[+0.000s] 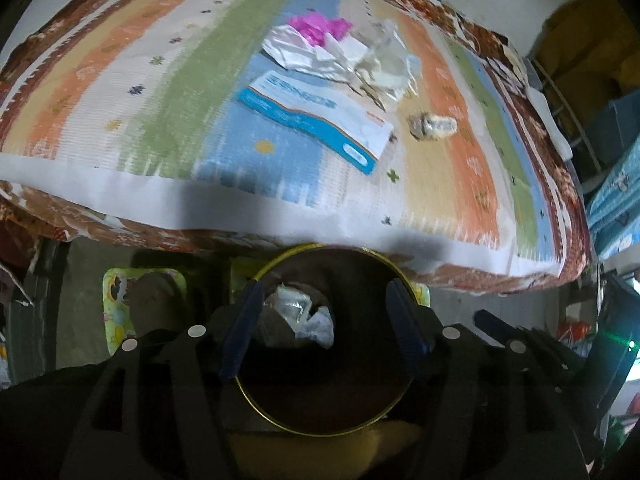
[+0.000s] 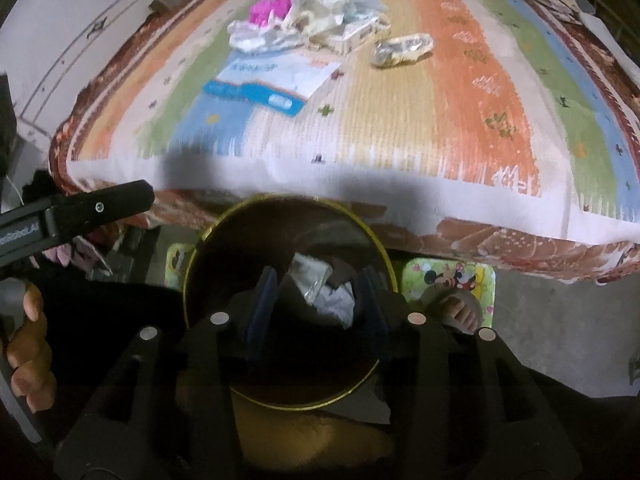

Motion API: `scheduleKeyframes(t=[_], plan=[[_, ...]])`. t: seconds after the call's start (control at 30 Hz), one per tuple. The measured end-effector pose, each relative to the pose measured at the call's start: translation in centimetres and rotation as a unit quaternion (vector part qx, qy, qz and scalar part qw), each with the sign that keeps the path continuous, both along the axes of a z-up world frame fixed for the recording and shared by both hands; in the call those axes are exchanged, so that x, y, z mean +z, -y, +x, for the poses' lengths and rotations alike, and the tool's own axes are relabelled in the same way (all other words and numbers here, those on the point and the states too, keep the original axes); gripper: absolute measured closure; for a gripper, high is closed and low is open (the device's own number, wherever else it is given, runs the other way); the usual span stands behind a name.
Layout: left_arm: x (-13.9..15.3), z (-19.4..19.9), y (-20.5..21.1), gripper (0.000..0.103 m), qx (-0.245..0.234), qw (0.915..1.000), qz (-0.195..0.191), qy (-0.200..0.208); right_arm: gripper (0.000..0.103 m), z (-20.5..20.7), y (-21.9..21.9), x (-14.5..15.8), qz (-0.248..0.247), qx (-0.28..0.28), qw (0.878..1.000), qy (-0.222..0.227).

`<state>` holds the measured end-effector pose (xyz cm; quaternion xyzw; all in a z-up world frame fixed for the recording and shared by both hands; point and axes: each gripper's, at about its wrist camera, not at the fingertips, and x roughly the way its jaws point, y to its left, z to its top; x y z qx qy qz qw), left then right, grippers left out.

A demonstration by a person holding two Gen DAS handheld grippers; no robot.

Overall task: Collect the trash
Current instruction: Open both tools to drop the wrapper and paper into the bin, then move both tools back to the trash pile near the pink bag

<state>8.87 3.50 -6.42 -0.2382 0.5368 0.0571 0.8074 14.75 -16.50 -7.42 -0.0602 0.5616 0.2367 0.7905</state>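
I hold both grippers, left (image 1: 324, 320) and right (image 2: 316, 300), spread and empty over the bin (image 1: 256, 396). Wrappers (image 1: 340, 56) lie mid-bed (image 1: 120, 80), away from its edges.

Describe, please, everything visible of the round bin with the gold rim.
The bin is round and dark inside, with a thin gold rim, apparently metal. It stands upright and open on the floor, just below the bed's near edge. A few crumpled pale wrappers lie at its bottom. Nothing visibly grips it.
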Motion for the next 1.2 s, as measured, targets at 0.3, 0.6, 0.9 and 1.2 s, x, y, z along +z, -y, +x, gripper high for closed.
scheduleKeyframes(t=[0.3, 0.6, 0.9, 1.2], plan=[[1.6, 0.6, -1.3, 0.021, 0.021, 0.9992, 0.014, 0.030, 0.046, 1.0, -0.3, 2.5, 0.019, 0.006, 0.998, 0.058], [3.7, 2.2, -3.5, 0.006, 0.048, 0.9972, 0.017, 0.054, 0.026, 2.6, -0.9, 5.7, 0.048, 0.022, 0.993, 0.104], [4.0, 5.0, -5.6, 0.006, 0.054, 0.9972, -0.009, 0.050, 0.009, 5.4, -2.8, 8.1, 0.041, 0.054, 0.985, 0.158], [3.9, 8.0, -7.8, 0.006, 0.068, 0.9963, -0.027, 0.045, 0.009, 7.6, -4.7, 8.4, 0.032, 0.076, 0.980, 0.178]])
